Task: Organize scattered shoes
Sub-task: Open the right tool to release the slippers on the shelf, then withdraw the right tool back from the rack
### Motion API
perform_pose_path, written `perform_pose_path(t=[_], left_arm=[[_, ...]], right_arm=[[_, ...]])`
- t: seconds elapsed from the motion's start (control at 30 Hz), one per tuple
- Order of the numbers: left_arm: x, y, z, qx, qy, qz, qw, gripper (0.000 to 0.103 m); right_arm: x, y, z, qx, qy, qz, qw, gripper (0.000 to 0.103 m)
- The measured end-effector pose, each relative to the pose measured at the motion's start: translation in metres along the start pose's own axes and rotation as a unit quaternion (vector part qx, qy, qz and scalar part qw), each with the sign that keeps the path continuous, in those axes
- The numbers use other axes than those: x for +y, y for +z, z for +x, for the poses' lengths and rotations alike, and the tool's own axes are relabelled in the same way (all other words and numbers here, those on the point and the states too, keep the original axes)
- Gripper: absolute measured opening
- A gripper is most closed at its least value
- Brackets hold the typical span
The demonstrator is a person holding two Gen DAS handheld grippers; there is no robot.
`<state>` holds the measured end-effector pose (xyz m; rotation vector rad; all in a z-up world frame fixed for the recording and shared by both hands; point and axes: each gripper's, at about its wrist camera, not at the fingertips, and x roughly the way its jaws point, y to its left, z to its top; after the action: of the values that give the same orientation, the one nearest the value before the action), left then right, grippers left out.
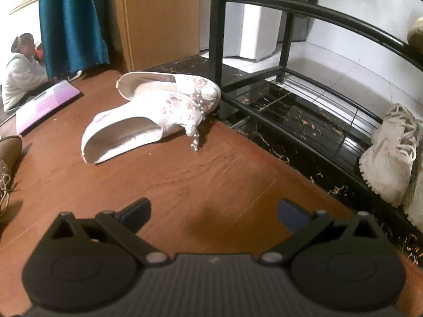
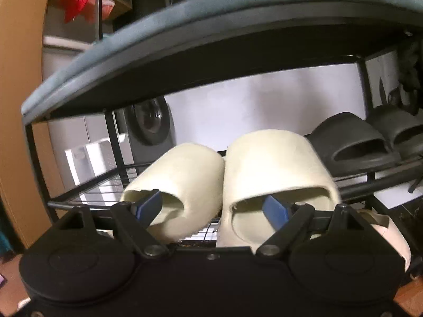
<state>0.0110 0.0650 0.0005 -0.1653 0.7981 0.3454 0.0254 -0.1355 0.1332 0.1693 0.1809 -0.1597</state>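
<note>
While jaws gape, 2 cream slippers (image 2: 275,169) just beyond right hand-held gripper (image 2: 211,207).

Brown wooden floor (image 1: 201,174) running up to a strip of black marbled tile (image 1: 304,142); teal curtain (image 1: 71,21) hanging beside a tan wooden panel (image 1: 158,18); white wall (image 1: 370,13) showing behind; person in white (image 1: 21,76) sitting far off; daylight washing in.

Soft indoor light fills both my feeds; I see strong fisheye bending at the edges. In my left view the white embroidered shoes (image 1: 156,111) blow out slightly and the wooden floor (image 1: 211,174) smears. In my right view the shelf top (image 2: 211,21) blurs, shadowing the cream slippers (image 2: 238,185) beneath.
</note>
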Motion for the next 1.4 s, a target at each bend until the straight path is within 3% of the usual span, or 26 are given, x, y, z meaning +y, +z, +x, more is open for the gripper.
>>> perform_pose_path(t=[0.07, 0.13, 0.23, 0.47, 0.77, 0.8, 0.87, 0.9, 0.93, 1.0, 1.23, 1.4], left_arm=[[0.000, -0.001, 0.001, 0.004, 0.000, 0.002, 1.0000, 0.102], [0.000, -0.001, 0.002, 0.006, 0.000, 0.002, 1.0000, 0.102], [0.000, -0.001, 0.001, 0.005, -0.001, -0.001, 1.0000, 0.102], [-0.004, -0.003, 0.002, 0.003, -0.003, 0.009, 1.0000, 0.102], [-0.009, -0.005, 0.005, 0.001, -0.008, 0.022, 0.9997, 0.102], [-0.010, -0.006, 0.006, 0.001, -0.012, 0.024, 0.9996, 0.102], [-0.012, -0.006, 0.006, -0.001, -0.016, 0.028, 0.9995, 0.102], [-0.012, -0.006, 0.006, -0.002, -0.018, 0.030, 0.9994, 0.102], [-0.013, -0.007, 0.007, 0.000, -0.019, 0.031, 0.9993, 0.102], [-0.012, -0.007, 0.008, 0.003, -0.021, 0.029, 0.9993, 0.102], [-0.011, -0.006, 0.010, 0.005, -0.020, 0.023, 0.9995, 0.102], [-0.006, -0.002, 0.008, -0.007, -0.007, 0.017, 0.9998, 0.102]], right_arm=[[0.002, -0.003, 0.010, 0.005, -0.006, -0.016, 1.000, 0.068], [0.005, -0.005, 0.018, -0.003, -0.009, -0.049, 0.999, 0.040], [0.010, -0.006, 0.019, -0.014, -0.001, -0.072, 0.997, 0.035], [0.006, 0.003, 0.043, -0.040, -0.005, -0.107, 0.993, 0.035], [-0.016, 0.030, 0.112, 0.000, -0.007, -0.092, 0.996, 0.035], [-0.019, 0.029, 0.118, 0.014, -0.009, -0.084, 0.996, 0.041], [-0.025, 0.020, 0.122, 0.029, -0.012, -0.077, 0.997, 0.041], [-0.025, 0.015, 0.121, 0.027, -0.010, -0.084, 0.996, 0.048], [-0.025, 0.012, 0.117, 0.024, -0.008, -0.088, 0.996, 0.072], [-0.025, 0.008, 0.108, 0.022, -0.004, -0.081, 0.996, 0.089], [-0.028, -0.004, 0.051, -0.017, -0.011, -0.052, 0.998, 0.092], [-0.034, -0.007, -0.021, -0.028, -0.002, -0.040, 0.999, 0.095]])
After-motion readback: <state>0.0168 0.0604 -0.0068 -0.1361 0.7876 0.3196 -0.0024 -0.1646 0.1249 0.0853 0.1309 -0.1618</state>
